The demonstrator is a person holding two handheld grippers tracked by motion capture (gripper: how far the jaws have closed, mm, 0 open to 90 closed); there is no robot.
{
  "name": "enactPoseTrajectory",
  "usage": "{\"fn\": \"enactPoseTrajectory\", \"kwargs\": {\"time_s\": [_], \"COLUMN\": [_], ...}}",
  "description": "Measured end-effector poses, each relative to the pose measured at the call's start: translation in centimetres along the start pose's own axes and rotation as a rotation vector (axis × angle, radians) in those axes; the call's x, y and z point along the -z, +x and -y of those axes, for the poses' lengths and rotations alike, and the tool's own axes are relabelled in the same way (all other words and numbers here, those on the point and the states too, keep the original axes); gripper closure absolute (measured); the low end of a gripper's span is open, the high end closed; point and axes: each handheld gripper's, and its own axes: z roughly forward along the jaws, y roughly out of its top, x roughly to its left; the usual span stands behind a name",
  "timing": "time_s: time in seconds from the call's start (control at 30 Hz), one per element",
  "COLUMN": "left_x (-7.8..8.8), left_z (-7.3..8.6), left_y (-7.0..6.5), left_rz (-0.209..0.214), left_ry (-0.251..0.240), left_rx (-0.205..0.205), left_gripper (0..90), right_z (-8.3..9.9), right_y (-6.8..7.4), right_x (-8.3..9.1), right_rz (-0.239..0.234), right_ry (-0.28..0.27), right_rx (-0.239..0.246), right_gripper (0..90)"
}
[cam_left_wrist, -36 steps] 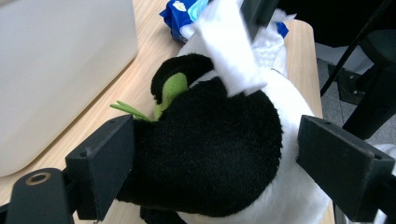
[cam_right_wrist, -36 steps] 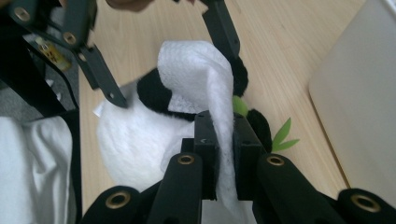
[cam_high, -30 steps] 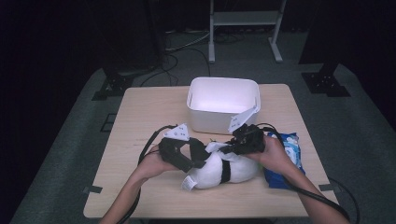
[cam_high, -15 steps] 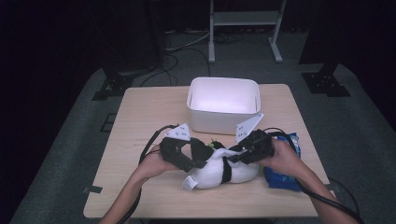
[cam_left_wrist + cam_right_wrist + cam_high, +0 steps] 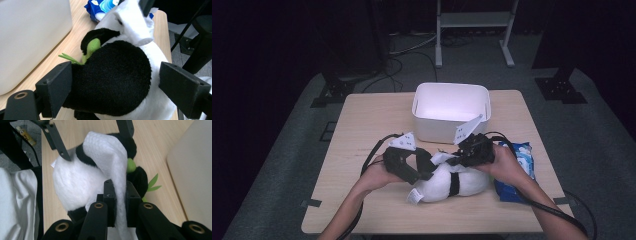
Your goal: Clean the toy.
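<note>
Since the earlier frames, the right gripper (image 5: 462, 159) has been drawn slightly back toward the right over the plush toy (image 5: 447, 182), and its jaws have just been closing again; they are now clamped on a white wipe (image 5: 117, 170), a fold of which is pinched between the pads in the right gripper view. The left gripper (image 5: 424, 170) has been kept in place.

The plush toy, a black-and-white soft animal, is laid on its side on the wooden table (image 5: 362, 130), near the front edge and just in front of the white bin (image 5: 451, 111). A small green leaf piece (image 5: 91, 47) is seen at the toy's dark head part, on the side facing the bin. The wipe is draped over the toy's upper side and runs down into the right gripper's jaws.

The left gripper's jaws are spread wide around the toy's black rounded part (image 5: 115, 75). In the left gripper view one pad is seen touching the fur, while a clear gap is left between the other pad and the toy, so no firm grasp is made.

A blue wipe packet (image 5: 516, 170) is lain just beside the toy, toward the table's right edge, partly under the right hand (image 5: 507, 165). The left hand (image 5: 377, 175) is held at the toy's left. Beyond the table, grey carpet, cables and a white metal stand (image 5: 474, 20) are seen.
</note>
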Motion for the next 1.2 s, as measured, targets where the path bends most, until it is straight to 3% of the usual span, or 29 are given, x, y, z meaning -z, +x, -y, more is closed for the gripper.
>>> {"fn": "enactPoseTrajectory", "kwargs": {"time_s": [0.1,0.3,0.6,0.83,1.2], "left_x": [0.2,0.4,0.3,0.0,-0.7], "left_z": [0.0,-0.4,0.3,1.2,1.8], "left_y": [0.0,-0.2,-0.1,0.1,0.2], "left_rz": [0.000,0.008,0.005,0.025,0.052], "left_ry": [-0.007,-0.024,-0.009,-0.012,0.006], "left_rx": [-0.003,-0.009,0.008,0.030,0.055], "left_gripper": [11.7,10.3,9.0,7.5,3.9], "right_z": [0.9,2.5,3.3,3.1,3.8], "right_y": [-0.4,-0.8,-1.4,-1.3,-1.5], "right_x": [-0.2,0.1,0.6,0.2,0.2], "right_rz": [0.016,0.019,0.024,0.019,-0.001], "right_ry": [0.031,0.012,0.005,0.023,0.006], "right_rx": [-0.023,-0.053,-0.087,-0.093,-0.119], "right_gripper": [82.3,82.4,82.3,82.3,82.3]}}
